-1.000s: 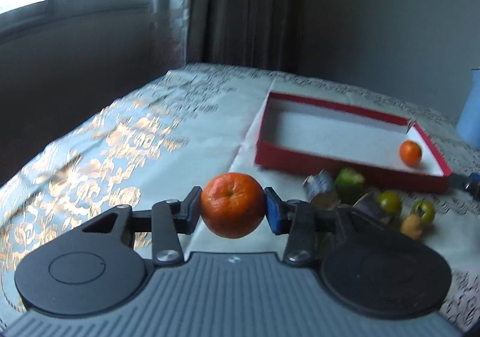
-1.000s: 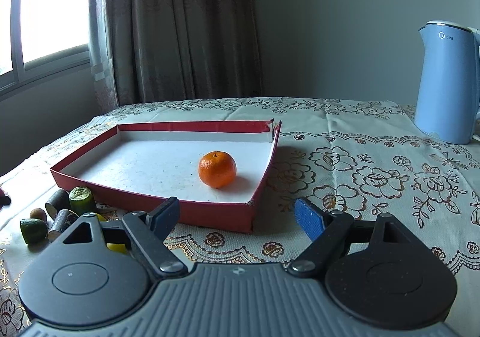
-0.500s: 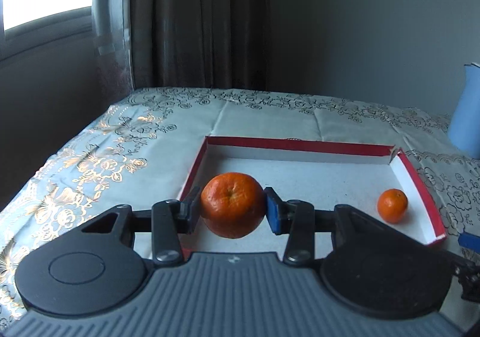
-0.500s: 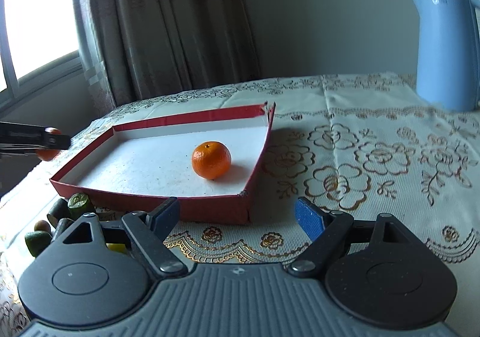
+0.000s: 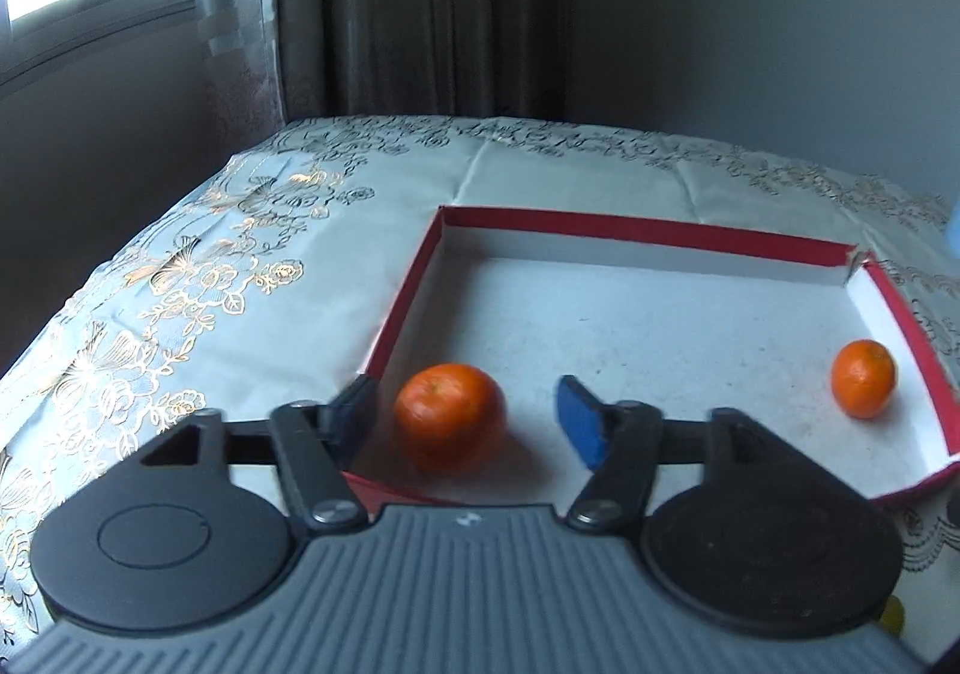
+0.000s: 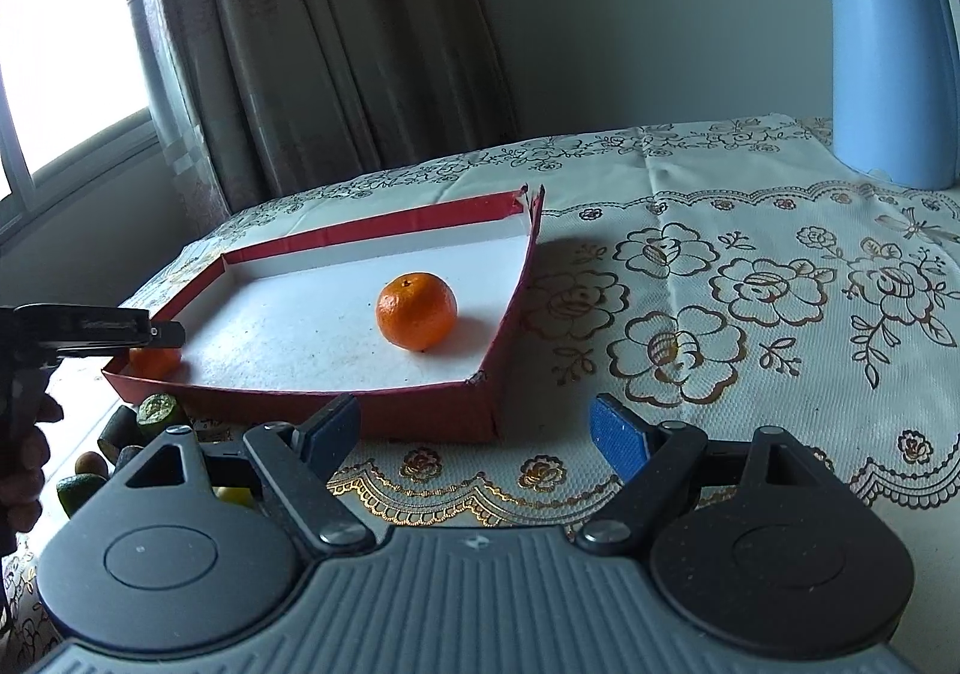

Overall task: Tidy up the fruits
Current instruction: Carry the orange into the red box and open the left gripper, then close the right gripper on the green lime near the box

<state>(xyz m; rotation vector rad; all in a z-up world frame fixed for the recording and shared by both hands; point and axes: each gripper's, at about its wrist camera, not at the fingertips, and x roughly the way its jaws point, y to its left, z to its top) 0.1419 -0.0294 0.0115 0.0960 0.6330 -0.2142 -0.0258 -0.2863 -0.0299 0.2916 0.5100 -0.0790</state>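
A red tray (image 5: 636,228) with a white floor lies on the tablecloth. My left gripper (image 5: 465,413) is open above the tray's near left corner. A blurred mandarin (image 5: 450,413) sits free between its fingers, touching neither. A second mandarin (image 5: 863,377) rests at the tray's right wall. In the right wrist view the tray (image 6: 420,410) holds that mandarin (image 6: 416,310), and the first mandarin (image 6: 155,362) shows under the left gripper (image 6: 162,335). My right gripper (image 6: 477,434) is open and empty, in front of the tray.
Several small green and yellow fruits and dark cylinders (image 6: 157,410) lie on the cloth in front of the tray's left end. A blue electric kettle (image 6: 888,68) stands at the back right. The table edge falls away on the left, below a window and curtain.
My left gripper moved over the tray, lowered and opened, letting go of the mandarin. My right gripper shifted slightly and stayed open.
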